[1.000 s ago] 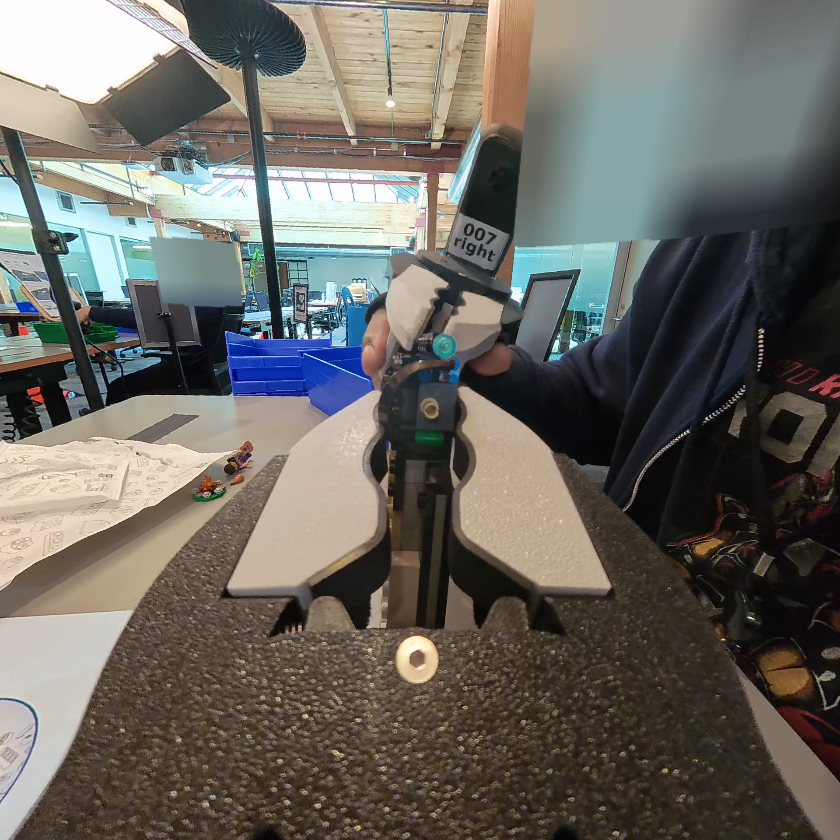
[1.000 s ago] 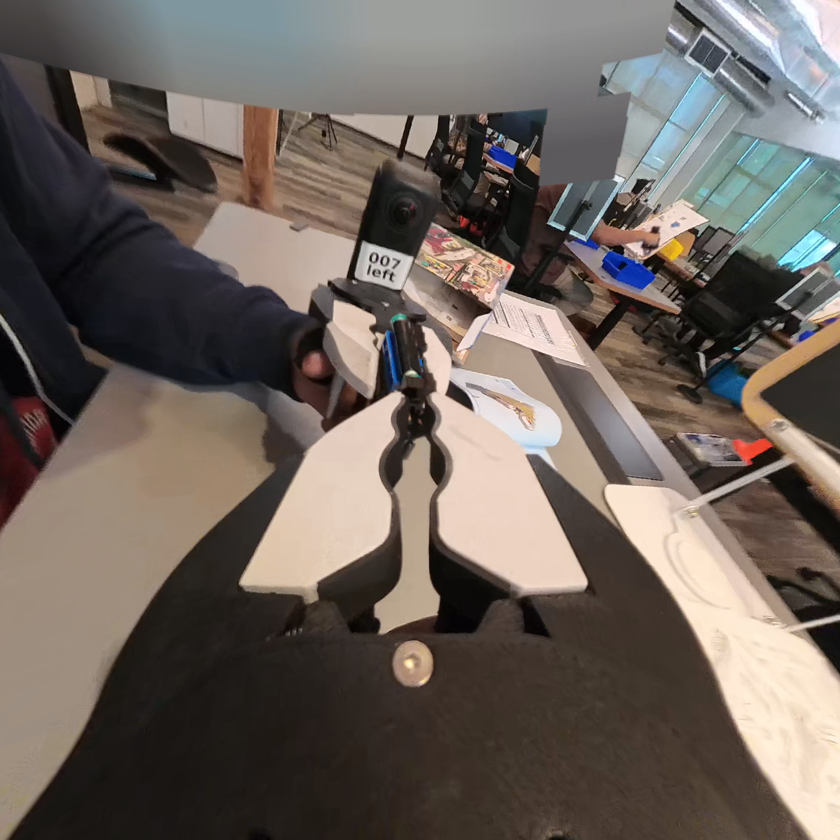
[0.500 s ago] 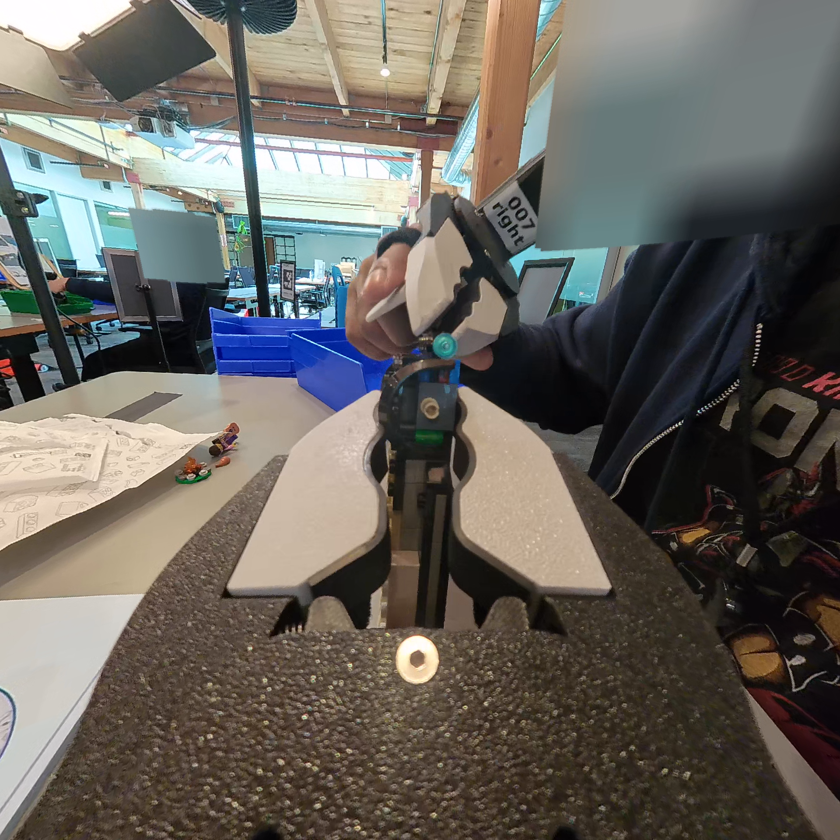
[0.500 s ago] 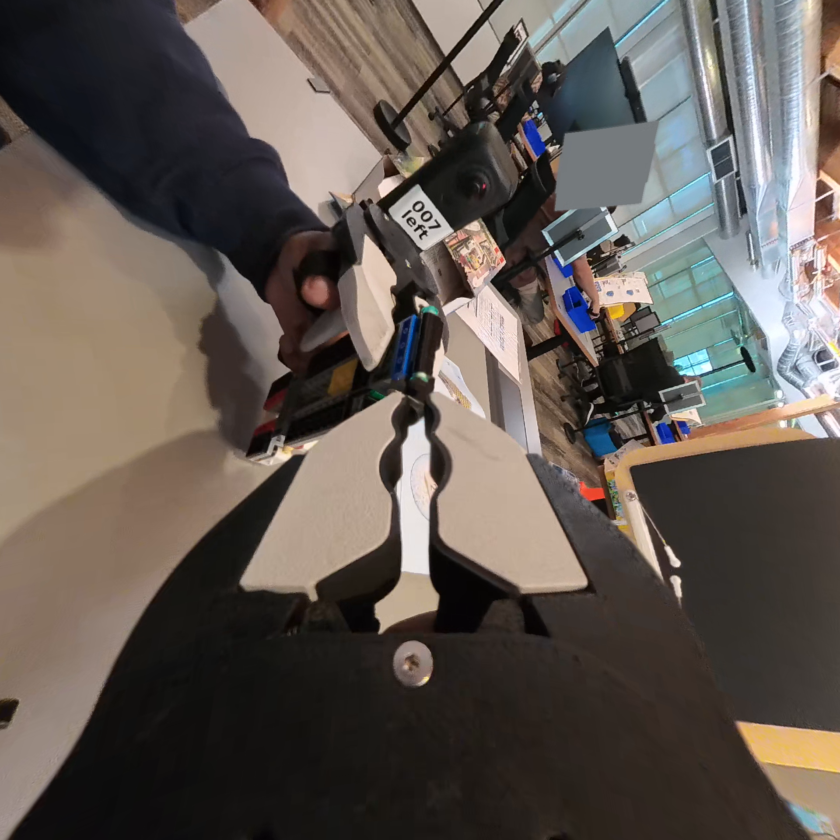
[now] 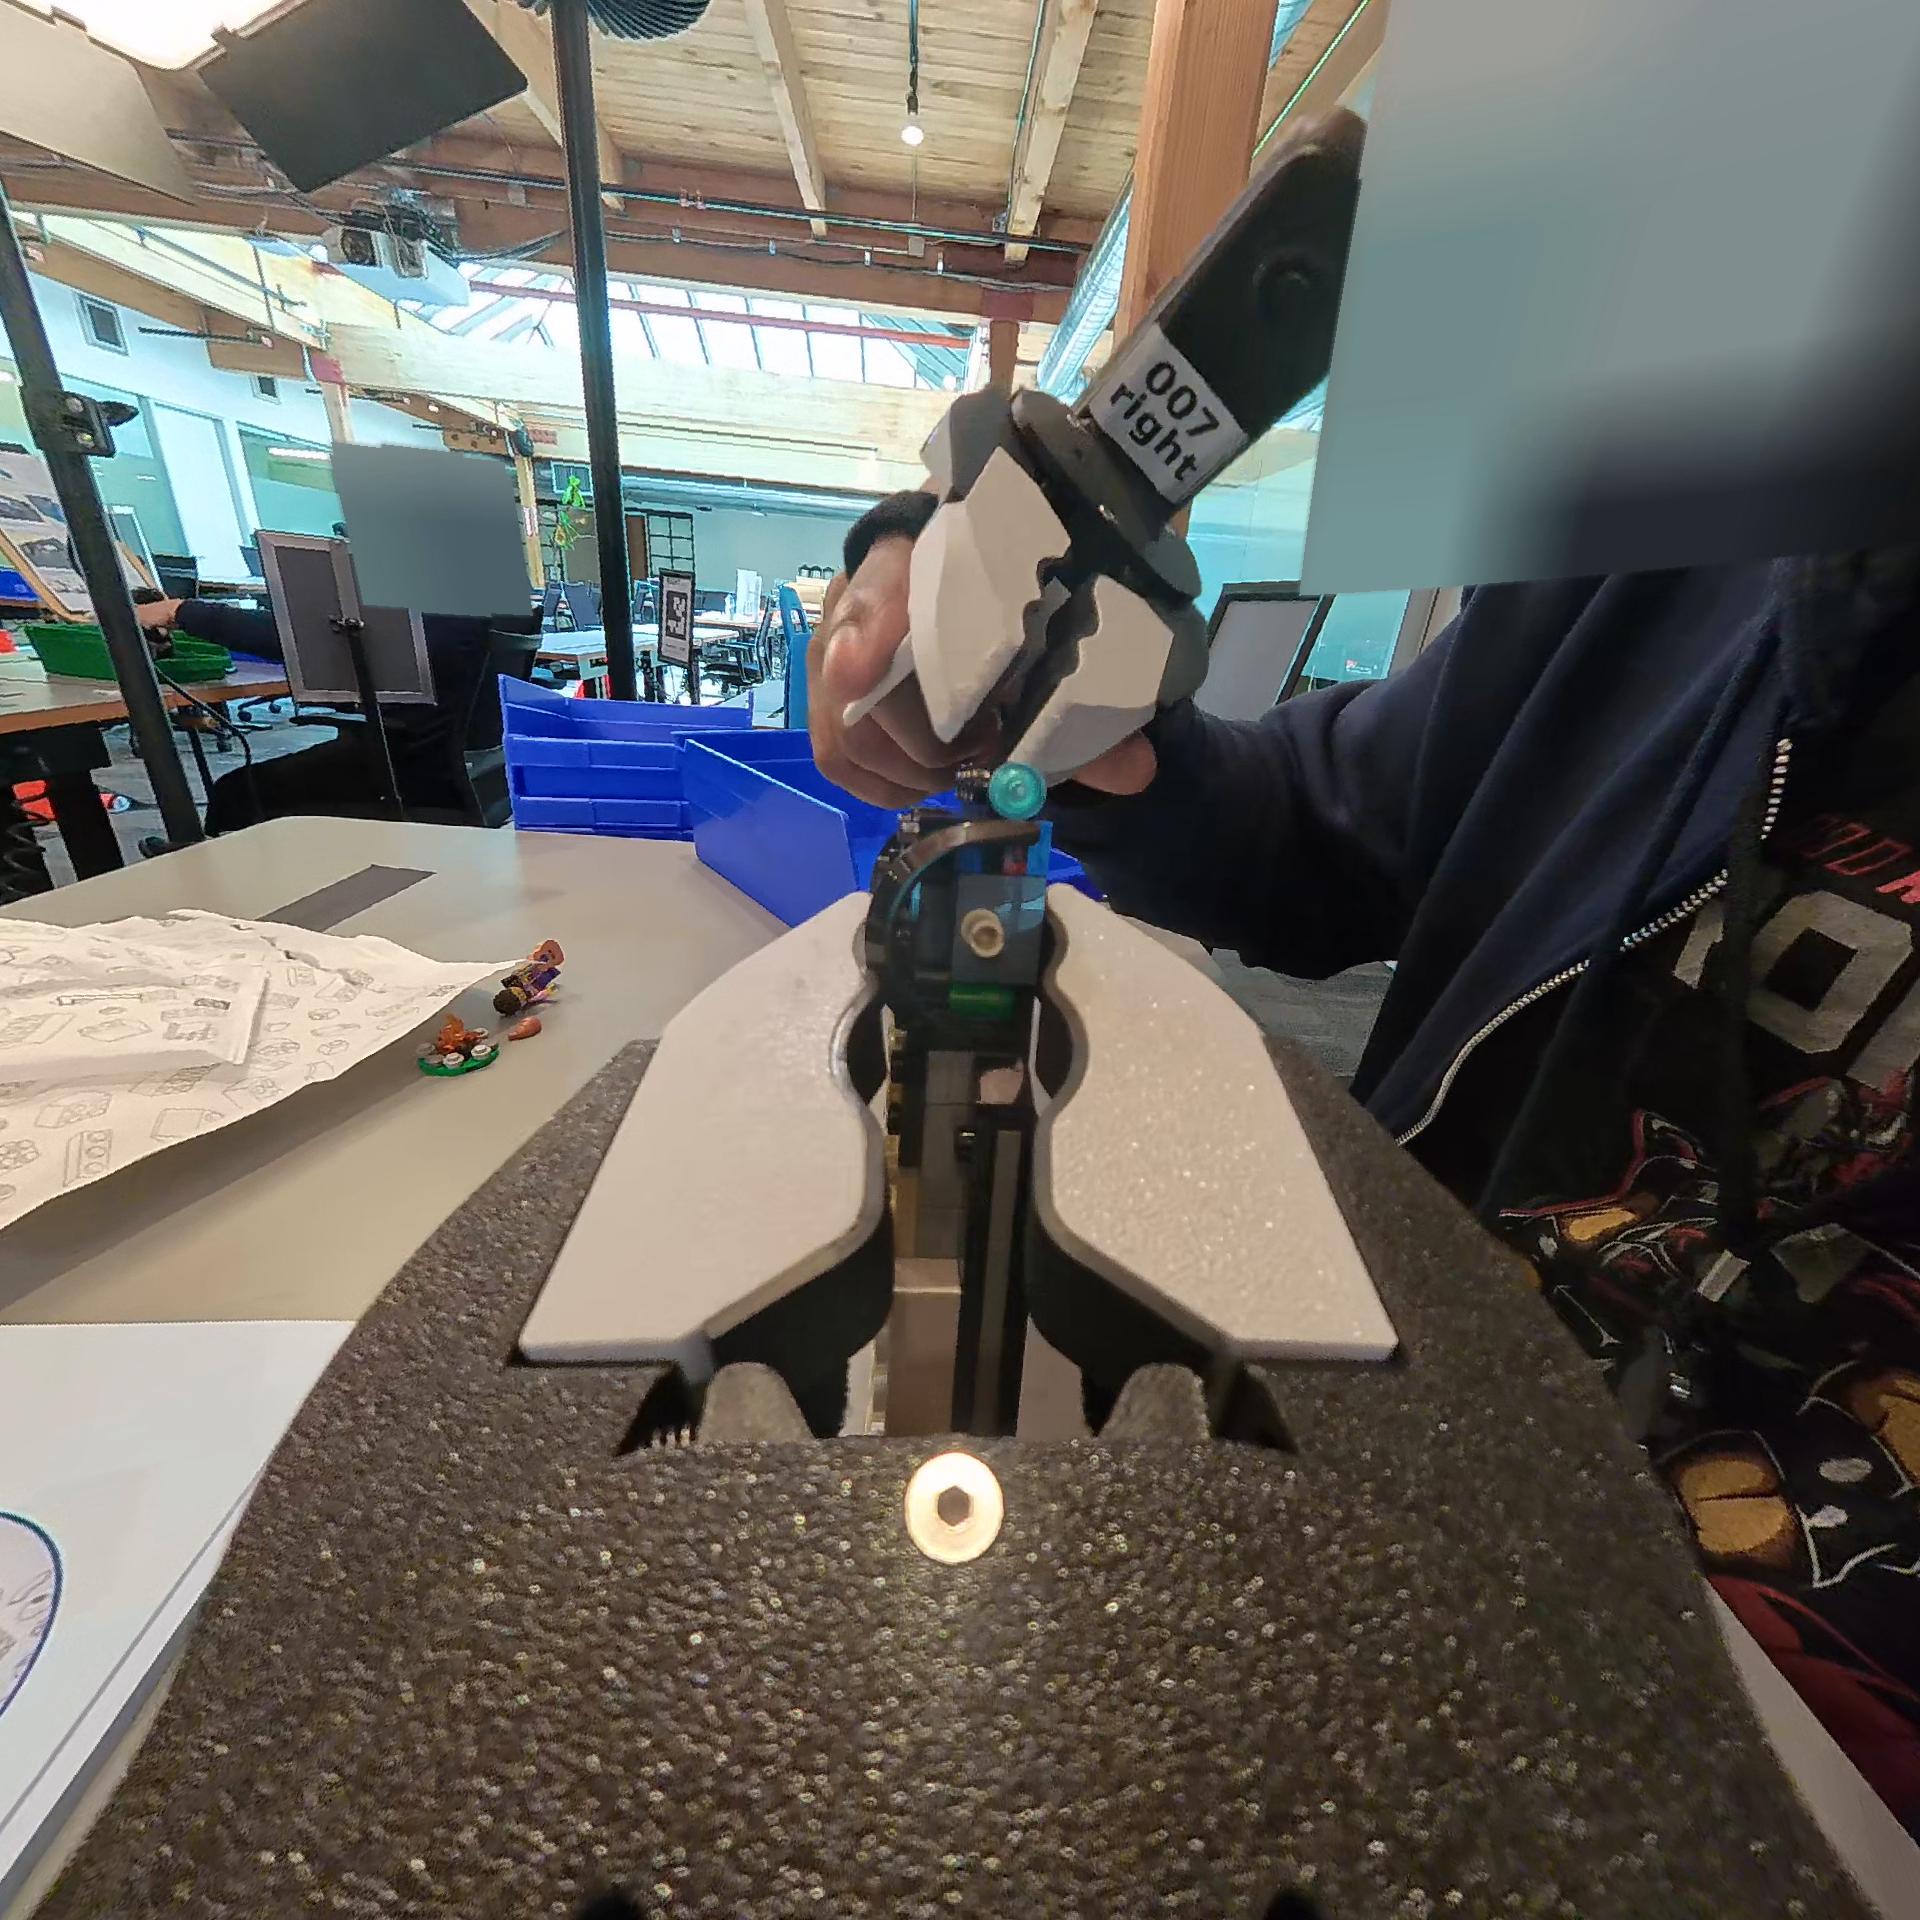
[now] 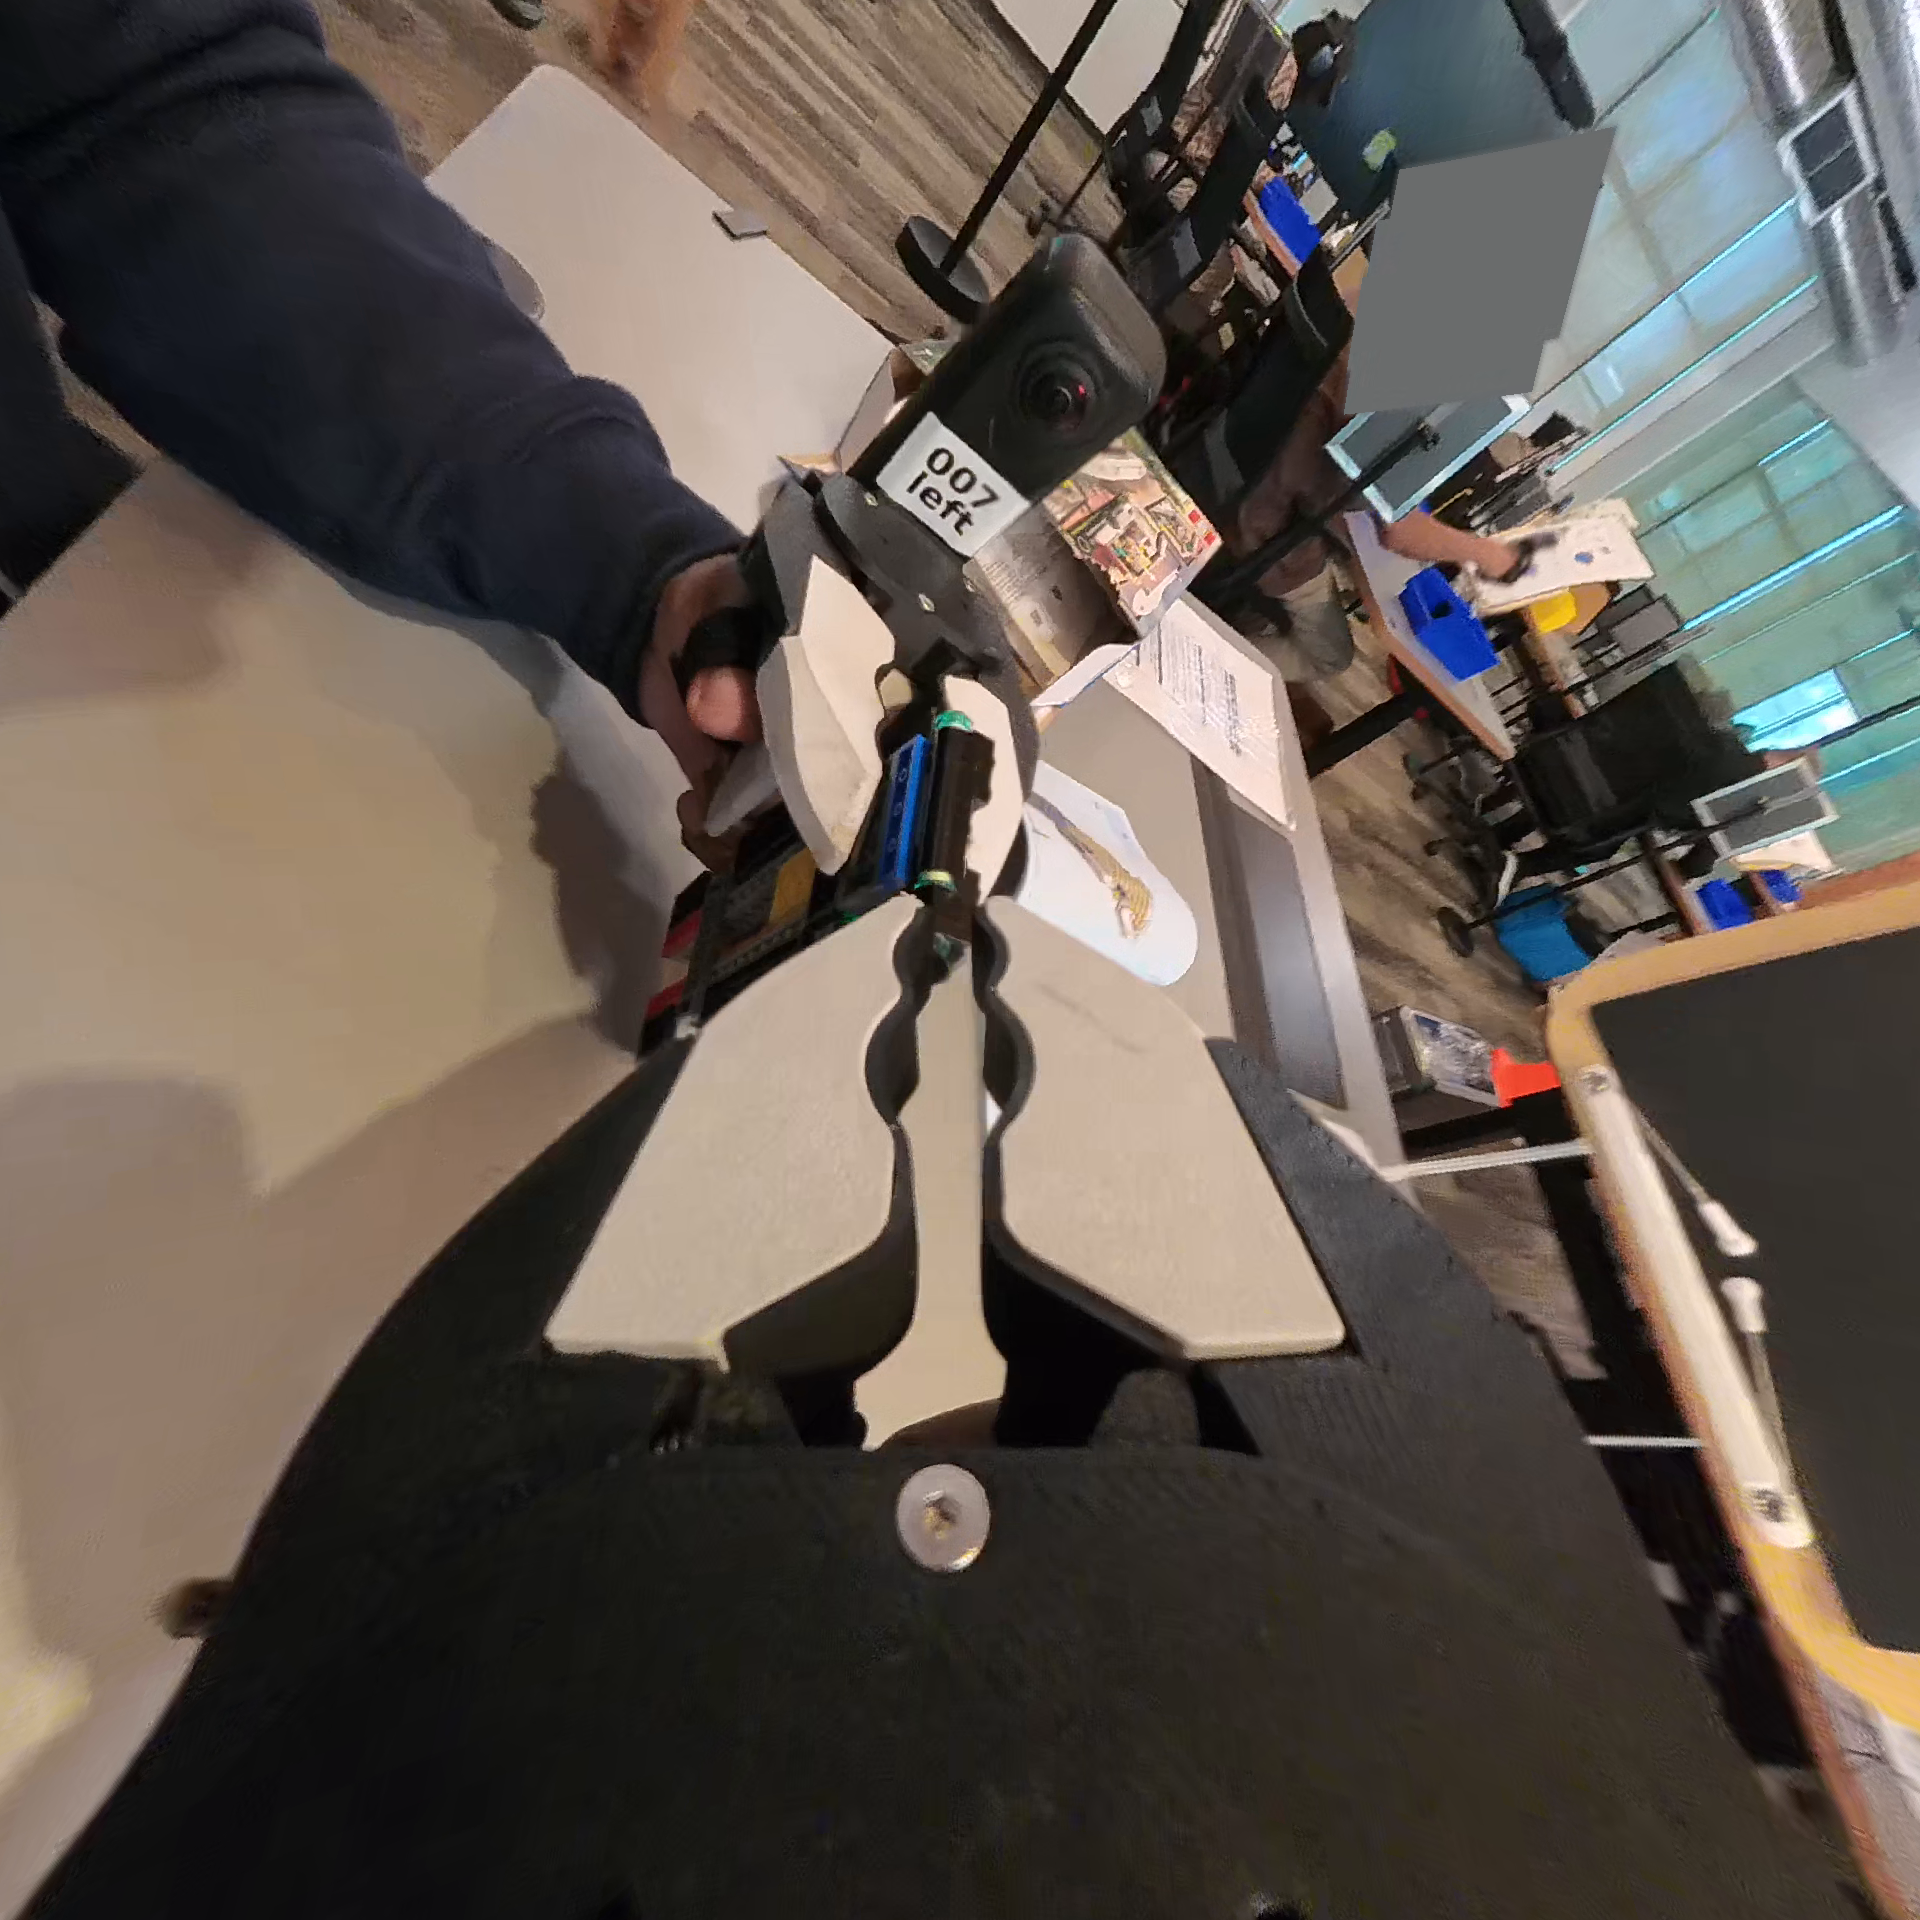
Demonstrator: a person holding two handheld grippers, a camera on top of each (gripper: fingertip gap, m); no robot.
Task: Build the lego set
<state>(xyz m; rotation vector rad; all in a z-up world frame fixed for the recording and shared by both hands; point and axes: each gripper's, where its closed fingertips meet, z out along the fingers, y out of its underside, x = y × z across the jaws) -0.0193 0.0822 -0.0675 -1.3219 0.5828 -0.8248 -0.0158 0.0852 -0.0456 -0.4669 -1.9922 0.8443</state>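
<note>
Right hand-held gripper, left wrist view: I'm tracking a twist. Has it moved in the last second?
Yes. The right hand-held gripper has tilted rightward from upright above the brick model, tips staying by its teal stud.

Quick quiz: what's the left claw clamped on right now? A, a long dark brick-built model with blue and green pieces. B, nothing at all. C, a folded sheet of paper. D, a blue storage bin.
A: the left claw has both fingers pressed on the dark brick-built model running back between them.
</note>
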